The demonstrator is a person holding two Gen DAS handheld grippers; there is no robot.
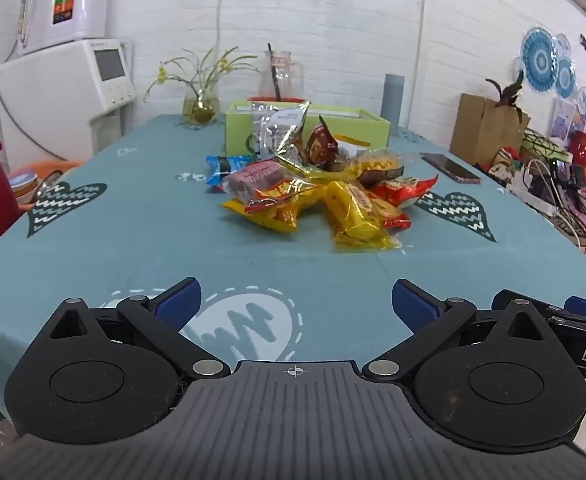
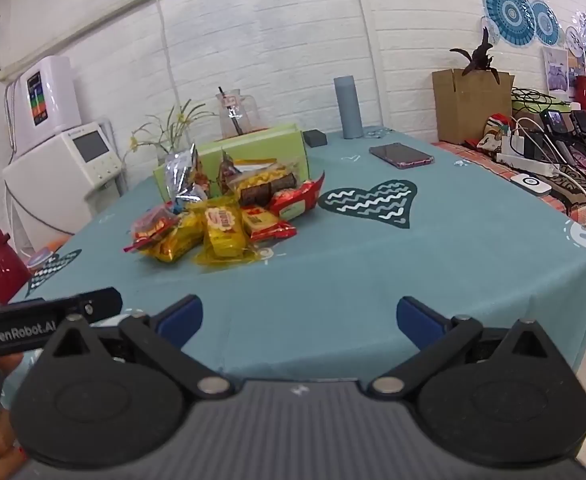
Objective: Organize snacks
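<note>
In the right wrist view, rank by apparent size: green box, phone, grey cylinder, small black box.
1. green box
2. phone and grey cylinder: too close to rank
3. small black box

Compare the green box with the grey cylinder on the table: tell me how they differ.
The green box is low, wide and rectangular; the grey cylinder is tall, narrow and round. The green box stands directly behind the snack pile, with packets up against its front; the grey cylinder stands apart from the pile, with nothing leaning on it. Both rest on the blue tablecloth toward the table's far side, near the white brick wall.
</note>
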